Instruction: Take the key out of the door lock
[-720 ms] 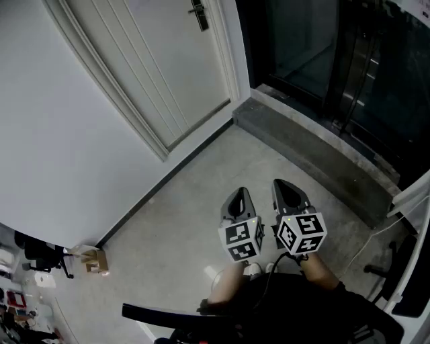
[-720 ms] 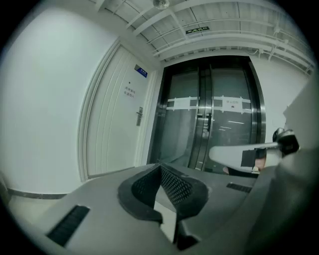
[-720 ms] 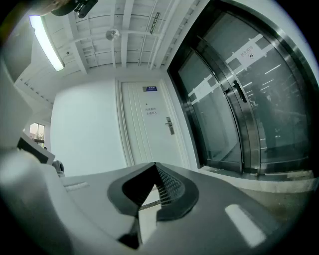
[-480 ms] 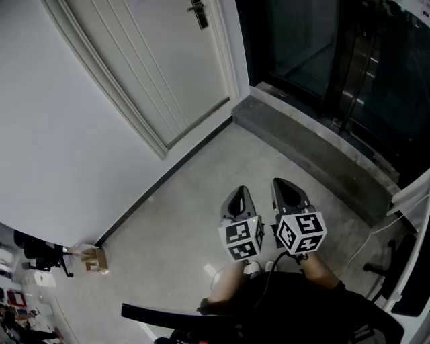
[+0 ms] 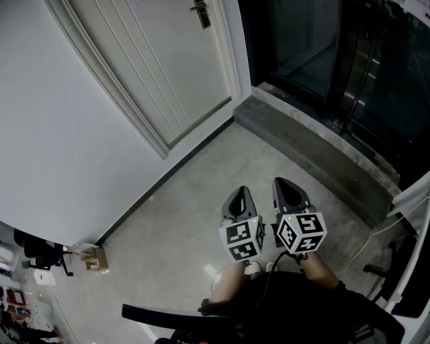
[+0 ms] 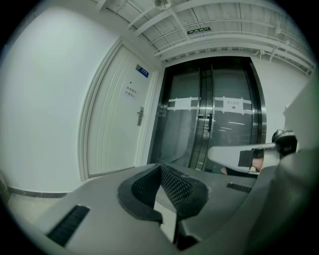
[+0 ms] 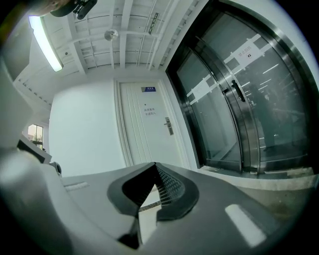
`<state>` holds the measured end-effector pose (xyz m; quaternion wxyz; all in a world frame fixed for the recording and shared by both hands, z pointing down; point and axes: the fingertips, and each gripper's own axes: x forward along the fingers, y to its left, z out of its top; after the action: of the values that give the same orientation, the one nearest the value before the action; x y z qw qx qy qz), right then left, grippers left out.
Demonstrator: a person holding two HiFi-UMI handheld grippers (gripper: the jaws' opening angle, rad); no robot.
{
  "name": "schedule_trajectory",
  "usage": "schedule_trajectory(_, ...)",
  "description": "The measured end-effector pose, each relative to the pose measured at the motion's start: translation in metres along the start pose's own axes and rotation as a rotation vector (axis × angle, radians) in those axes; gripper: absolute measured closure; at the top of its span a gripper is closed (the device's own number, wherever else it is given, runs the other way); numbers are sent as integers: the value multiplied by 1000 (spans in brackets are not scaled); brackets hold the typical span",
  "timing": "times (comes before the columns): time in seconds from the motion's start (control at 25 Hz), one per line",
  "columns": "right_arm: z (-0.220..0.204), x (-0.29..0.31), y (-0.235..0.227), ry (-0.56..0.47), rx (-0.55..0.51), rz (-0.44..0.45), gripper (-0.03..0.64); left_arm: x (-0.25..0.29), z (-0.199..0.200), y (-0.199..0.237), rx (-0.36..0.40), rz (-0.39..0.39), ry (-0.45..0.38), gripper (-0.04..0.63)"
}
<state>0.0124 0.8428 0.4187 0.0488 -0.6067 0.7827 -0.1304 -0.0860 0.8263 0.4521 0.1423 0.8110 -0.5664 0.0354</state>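
Site: a bare concrete floor (image 5: 195,195) bounded by a white wall (image 5: 60,134) on the left and dark glass doors (image 5: 316,47) with metal frames on the right. A raised grey kerb (image 5: 316,148) runs along the foot of the glass doors.

A white panelled door (image 5: 161,60) stands shut in the corner between the wall and the glass doors. A small blue sign (image 6: 142,71) is fixed near its top.

The door's lock plate (image 5: 200,15), with a lever handle, sits on the door edge nearest the glass doors. It is well apart from both grippers. The key cannot be made out at this range in any view.

Left gripper (image 5: 238,196): held low over the floor, pointing toward the door. Its jaws are closed tip to tip, with nothing between them.

Right gripper (image 5: 287,185): just beside the left one and parallel to it. Its jaws likewise meet at the tips and are empty.

Each gripper carries its marker cube at the rear, toward the person's forearms.

Minor items: a small cardboard box (image 5: 94,259) lies on the floor against the wall at lower left. A white cable (image 5: 366,245) trails across the floor at lower right.
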Motion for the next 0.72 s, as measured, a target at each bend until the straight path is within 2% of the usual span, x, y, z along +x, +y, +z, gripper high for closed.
schedule_trajectory(0.32, 0, 12, 10, -29, 23, -6, 617, 4, -1, 21, -12, 6, 22, 595)
schedule_trajectory(0.52, 2, 16, 20, -39, -7, -33, 617, 5, -2, 27, -9, -28, 37, 595)
schedule_trajectory(0.72, -7, 20, 11, -33, -23, -59, 617, 16, -13, 26, -53, -59, 57, 595)
